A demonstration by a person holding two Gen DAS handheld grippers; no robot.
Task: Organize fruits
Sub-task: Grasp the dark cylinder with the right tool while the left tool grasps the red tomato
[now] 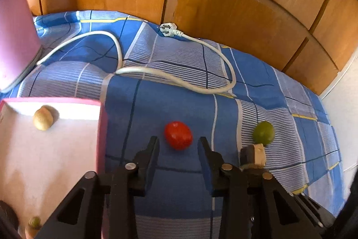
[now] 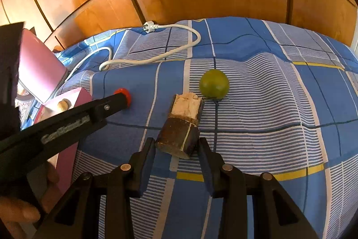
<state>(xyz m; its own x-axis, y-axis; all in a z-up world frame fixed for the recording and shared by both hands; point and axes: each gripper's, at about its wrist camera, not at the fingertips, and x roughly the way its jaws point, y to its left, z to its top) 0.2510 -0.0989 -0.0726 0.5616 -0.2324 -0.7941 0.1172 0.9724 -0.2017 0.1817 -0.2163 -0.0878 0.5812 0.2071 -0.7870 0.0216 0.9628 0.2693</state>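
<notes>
While both tools hang over bed, left tool, jaws apart, has red fruit dead ahead between tips. Right tool, jaws apart, straddles brown stalk piece, long axis pointing away. Green fruit beyond. Pink box left.

Left claw matte black plastic, two flat angular fingers with blue inner pads, round silver rivets at the pivots, right claw identical, pale embossed lettering along one black arm, bare skin behind it
</notes>
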